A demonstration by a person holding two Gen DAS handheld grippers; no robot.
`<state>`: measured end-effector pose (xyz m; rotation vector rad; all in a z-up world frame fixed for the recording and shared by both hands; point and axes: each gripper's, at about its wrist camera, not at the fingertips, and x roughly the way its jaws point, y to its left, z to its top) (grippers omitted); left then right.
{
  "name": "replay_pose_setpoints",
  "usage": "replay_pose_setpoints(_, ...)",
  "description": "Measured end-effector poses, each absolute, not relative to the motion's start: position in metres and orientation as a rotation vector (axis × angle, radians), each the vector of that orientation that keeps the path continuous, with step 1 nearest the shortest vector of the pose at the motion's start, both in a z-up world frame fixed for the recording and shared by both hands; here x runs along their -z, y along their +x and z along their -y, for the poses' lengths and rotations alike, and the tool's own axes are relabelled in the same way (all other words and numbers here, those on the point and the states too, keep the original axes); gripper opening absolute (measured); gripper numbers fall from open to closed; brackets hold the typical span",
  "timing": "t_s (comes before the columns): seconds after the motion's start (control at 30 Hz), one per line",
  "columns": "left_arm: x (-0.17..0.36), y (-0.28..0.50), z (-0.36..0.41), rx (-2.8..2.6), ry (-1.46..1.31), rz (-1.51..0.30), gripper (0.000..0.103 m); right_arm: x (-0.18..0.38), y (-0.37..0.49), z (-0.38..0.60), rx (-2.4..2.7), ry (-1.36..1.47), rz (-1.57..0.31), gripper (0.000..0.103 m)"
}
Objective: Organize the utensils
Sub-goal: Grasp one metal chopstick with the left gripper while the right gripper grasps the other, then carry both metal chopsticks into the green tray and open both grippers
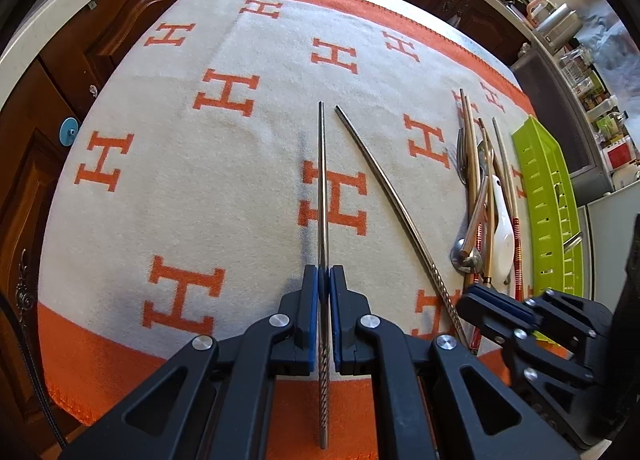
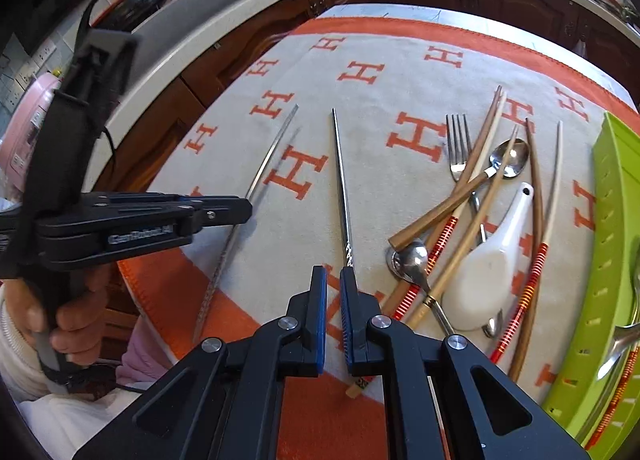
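My left gripper (image 1: 324, 274) is shut on a thin metal chopstick (image 1: 322, 180), which runs straight ahead between the blue pads, just above the cloth. The right wrist view shows that left gripper (image 2: 244, 208) from the side, clamping the chopstick (image 2: 272, 148). A second metal chopstick (image 2: 340, 180) lies on the cloth. Its twisted near end reaches the tips of my right gripper (image 2: 333, 274), whose jaws stand open with a narrow gap and nothing pressed between them. In the left wrist view, the right gripper (image 1: 476, 298) hovers over the near end of that chopstick (image 1: 384, 188).
A pile of utensils lies to the right: a fork (image 2: 458, 144), metal spoons (image 2: 510, 158), a white ceramic spoon (image 2: 488, 260) and several wooden chopsticks (image 2: 536, 200). A green slotted tray (image 2: 612, 220) at the far right holds a spoon. A hand (image 2: 72, 320) grips the left tool.
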<state>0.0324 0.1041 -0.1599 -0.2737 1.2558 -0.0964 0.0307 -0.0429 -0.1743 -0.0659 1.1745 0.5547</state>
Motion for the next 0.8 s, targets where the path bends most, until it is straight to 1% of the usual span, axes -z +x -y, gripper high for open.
replay_pose_setpoints(0.23,0.156,0.030,-0.115,0.134,-0.322,-1.232,0.003,0.196,0.037,0.031,-0.498,-0.158,-1.191,0.007)
replay_pose_setpoints(0.43,0.151,0.029,-0.119,0.165,-0.355,-1.217,0.003,0.201,0.026,0.017,-0.466,-0.291,-1.106,0.007)
replay_pose_setpoints(0.53,0.149,0.028,-0.120,0.178,-0.366,-1.210,0.003,0.202,0.022,0.012,-0.445,-0.321,-1.085,0.006)
replay_pose_setpoints(0.6,0.146,0.027,-0.121,0.185,-0.373,-1.207,0.003,0.201,0.022,0.014,-0.445,-0.299,-1.091,0.005)
replay_pose_setpoints(0.67,0.143,0.026,-0.121,0.197,-0.384,-1.205,0.003,0.197,0.024,0.021,-0.461,-0.218,-1.111,0.005)
replay_pose_setpoints(0.8,0.134,0.027,-0.116,0.224,-0.392,-1.197,0.003,0.176,0.024,0.039,-0.475,-0.086,-1.092,0.005)
